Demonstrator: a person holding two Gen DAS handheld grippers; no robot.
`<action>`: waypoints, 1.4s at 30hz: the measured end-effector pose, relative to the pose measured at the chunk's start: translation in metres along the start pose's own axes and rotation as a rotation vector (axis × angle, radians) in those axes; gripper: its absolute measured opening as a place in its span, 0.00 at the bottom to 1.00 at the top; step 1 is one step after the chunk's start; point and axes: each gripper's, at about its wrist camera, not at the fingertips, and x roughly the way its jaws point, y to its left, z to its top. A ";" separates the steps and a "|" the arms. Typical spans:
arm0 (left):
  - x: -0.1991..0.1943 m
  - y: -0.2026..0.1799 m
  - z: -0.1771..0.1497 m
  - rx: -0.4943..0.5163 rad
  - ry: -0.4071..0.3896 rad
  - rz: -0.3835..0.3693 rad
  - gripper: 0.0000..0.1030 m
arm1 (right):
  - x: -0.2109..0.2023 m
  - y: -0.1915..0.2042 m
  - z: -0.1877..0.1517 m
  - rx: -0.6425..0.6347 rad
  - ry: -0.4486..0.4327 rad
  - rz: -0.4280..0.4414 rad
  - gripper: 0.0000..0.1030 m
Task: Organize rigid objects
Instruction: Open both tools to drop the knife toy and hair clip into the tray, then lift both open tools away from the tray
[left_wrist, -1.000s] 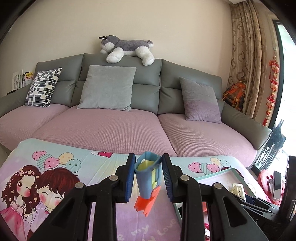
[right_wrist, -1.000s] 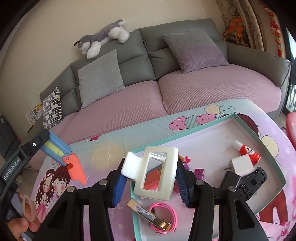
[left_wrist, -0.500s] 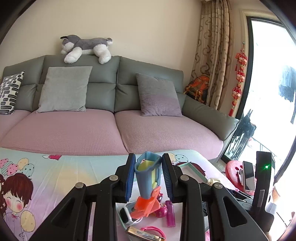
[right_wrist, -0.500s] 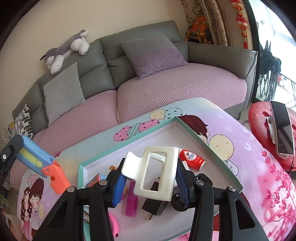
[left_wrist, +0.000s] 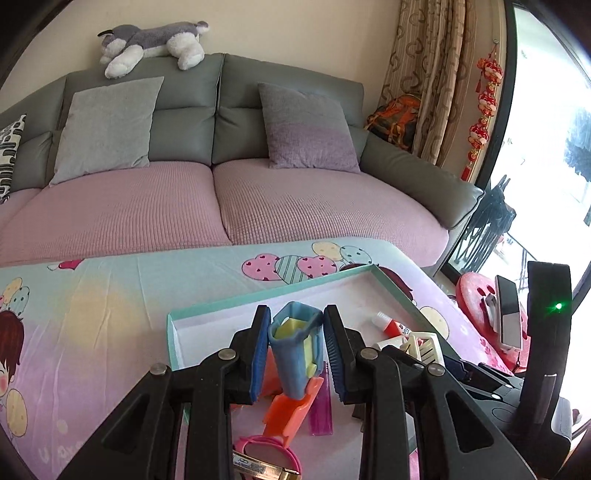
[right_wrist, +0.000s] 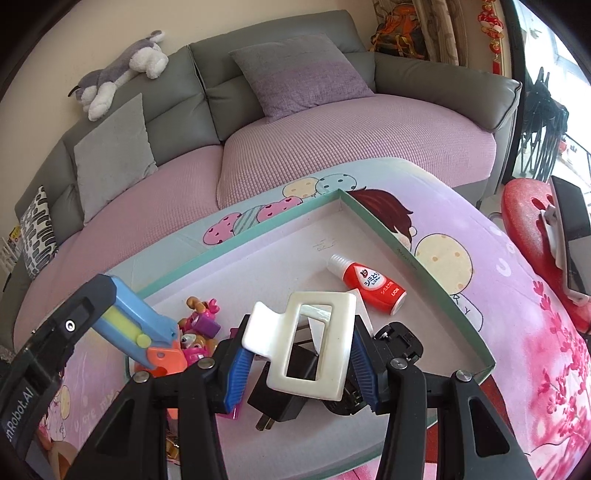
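My left gripper is clamped on a blue plastic utility knife with a yellow slider and orange tip; its long axis runs down and forward, tip aimed into the shallow white tray with a teal rim. My right gripper is closed on a cream rectangular plastic hair claw clip, held above the tray's middle, over a black plug adapter. Both pieces hang just over the tray floor, so I judge a short descent and release comes next. The left hand's knife sits nearer the tray's left side, by the pink toy figures. A red squeeze bottle with a white cap lies beyond the clip; its label reads "LION". The left gripper's side reads "nRobot.AI".
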 end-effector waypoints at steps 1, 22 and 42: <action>0.001 0.000 -0.001 -0.006 0.007 -0.002 0.30 | 0.002 0.001 -0.001 -0.005 0.008 0.001 0.51; -0.026 0.038 -0.020 -0.153 0.063 0.109 0.45 | 0.015 0.011 -0.013 -0.064 0.055 -0.051 0.55; -0.039 0.096 -0.066 -0.332 0.085 0.412 0.95 | -0.002 0.027 -0.029 -0.130 0.012 -0.049 1.00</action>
